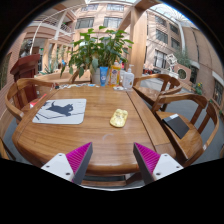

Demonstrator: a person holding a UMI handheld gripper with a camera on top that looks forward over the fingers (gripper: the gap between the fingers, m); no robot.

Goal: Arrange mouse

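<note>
The claw (113, 160) hangs apart and empty, approaching; next it must reach the yellow mouse (119, 118) beside the mousepad (60, 111) on the bench (100, 135).

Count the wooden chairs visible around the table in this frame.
3. One chair stands beside the mouse pad, one at the far side by the bottles, and one nearer, beside the dark object. More may be hidden behind the plant.
</note>
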